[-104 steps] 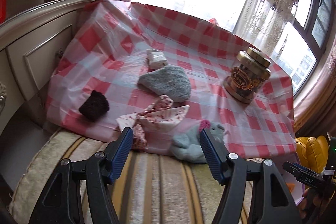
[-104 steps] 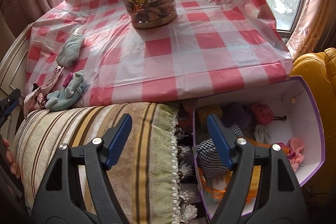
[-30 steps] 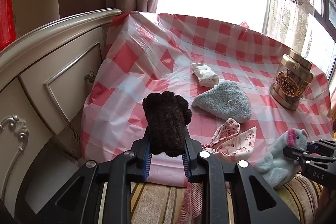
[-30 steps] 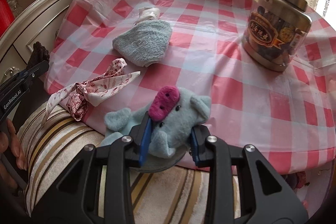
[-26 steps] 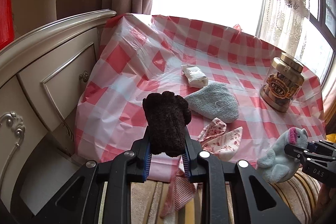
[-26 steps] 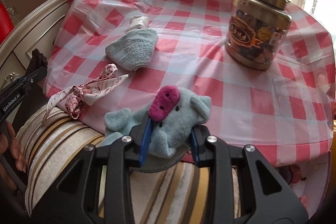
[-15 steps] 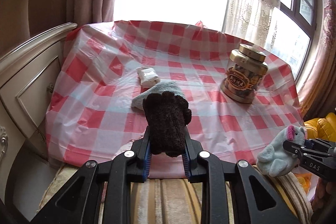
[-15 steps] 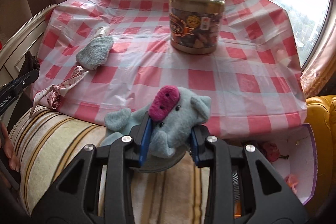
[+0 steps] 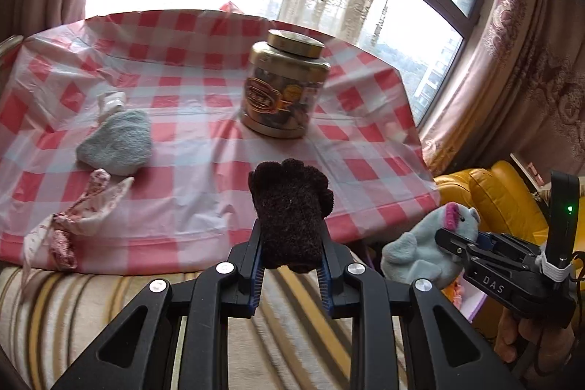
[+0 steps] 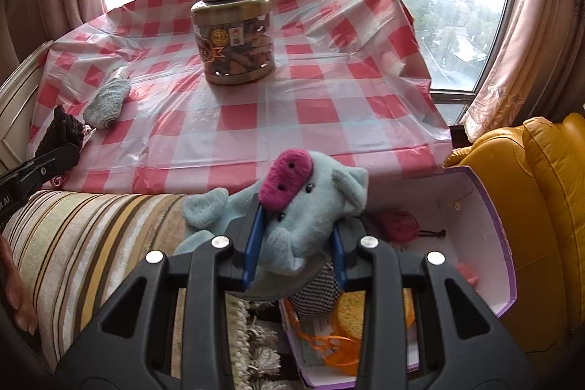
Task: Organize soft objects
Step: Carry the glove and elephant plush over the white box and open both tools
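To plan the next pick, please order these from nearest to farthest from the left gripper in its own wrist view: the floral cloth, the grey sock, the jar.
From the left gripper:
1. Floral cloth, at the tablecloth's near edge, to the left.
2. Grey sock, just behind the cloth, left of centre.
3. Jar, farther back, about straight ahead.

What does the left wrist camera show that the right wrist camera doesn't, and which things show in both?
Only the left wrist view shows the floral cloth at the tablecloth's edge. Only the right wrist view shows inside the purple-edged box, with small soft items in it. Both show the jar, the grey-blue sock, the dark glove in the left tongs and the plush elephant in the right tongs.
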The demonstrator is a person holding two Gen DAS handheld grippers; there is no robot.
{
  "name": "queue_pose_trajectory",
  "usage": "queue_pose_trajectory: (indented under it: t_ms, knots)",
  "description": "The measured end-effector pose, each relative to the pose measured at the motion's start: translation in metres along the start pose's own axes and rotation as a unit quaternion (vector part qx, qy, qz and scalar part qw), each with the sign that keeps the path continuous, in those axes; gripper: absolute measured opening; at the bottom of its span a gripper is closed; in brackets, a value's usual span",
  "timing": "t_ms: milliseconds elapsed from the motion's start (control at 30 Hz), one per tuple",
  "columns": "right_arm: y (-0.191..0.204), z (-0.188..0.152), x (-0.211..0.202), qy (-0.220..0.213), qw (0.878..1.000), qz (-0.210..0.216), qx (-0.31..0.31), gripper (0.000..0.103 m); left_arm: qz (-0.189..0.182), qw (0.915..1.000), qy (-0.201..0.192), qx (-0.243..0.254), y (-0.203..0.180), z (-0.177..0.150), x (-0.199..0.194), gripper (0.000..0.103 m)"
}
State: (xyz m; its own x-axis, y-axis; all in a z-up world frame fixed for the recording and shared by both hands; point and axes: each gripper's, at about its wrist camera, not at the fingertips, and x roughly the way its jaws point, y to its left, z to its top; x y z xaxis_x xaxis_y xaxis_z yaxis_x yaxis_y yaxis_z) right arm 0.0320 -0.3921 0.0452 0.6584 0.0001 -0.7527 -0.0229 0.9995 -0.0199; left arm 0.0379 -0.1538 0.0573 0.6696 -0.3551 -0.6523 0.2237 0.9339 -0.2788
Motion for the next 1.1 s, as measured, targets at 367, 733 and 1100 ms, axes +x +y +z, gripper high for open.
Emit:
queue_pose_trajectory:
  t_ms: [367, 733, 1100]
  knots:
    - [-0.062, -0.021, -0.015, -0.012, 0.998, -0.042, 0.052, 0.036, -0.061, 0.9956, 0.045, 0.055, -0.079, -0.018, 0.026, 0.026]
    - [-0.105, -0.034, -0.022, -0.020, 0.993, -0.065, 0.096, 0.036, -0.091, 0.9897, 0.061, 0.093, -0.123, -0.027, 0.038, 0.026]
    - [-0.127, -0.039, -0.021, -0.017, 0.989, -0.076, 0.125, 0.054, -0.134, 0.9796, 0.071, 0.132, -0.160, -0.034, 0.047, 0.056]
